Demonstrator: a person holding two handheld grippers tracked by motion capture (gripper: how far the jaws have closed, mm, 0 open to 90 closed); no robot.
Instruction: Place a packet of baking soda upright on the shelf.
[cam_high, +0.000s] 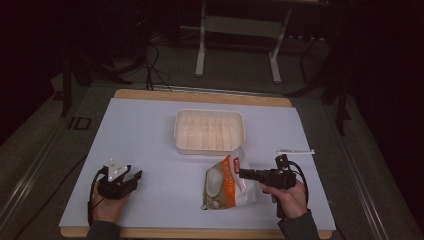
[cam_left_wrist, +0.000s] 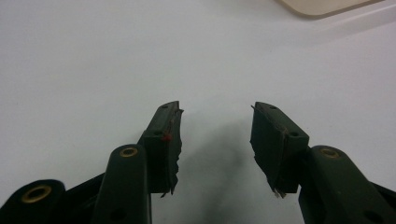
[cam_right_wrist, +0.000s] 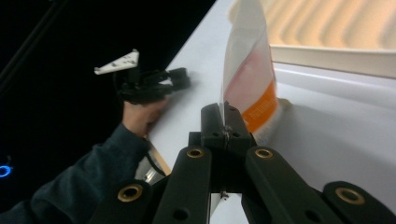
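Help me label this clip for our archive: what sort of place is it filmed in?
Probably a lab or workshop recording station, not a kitchen: a board-topped table in a dark room, metal stand legs and cables on the floor behind, with a white tray and snack bag as props.

1. The snack bag (cam_high: 227, 184) carries white lettering on its orange band (cam_right_wrist: 261, 109), at about four o'clock from the bag's top edge in the right gripper view; it is too blurred to read.
2. A red patch (cam_high: 237, 161) at the bag's twelve o'clock is unreadable as well.
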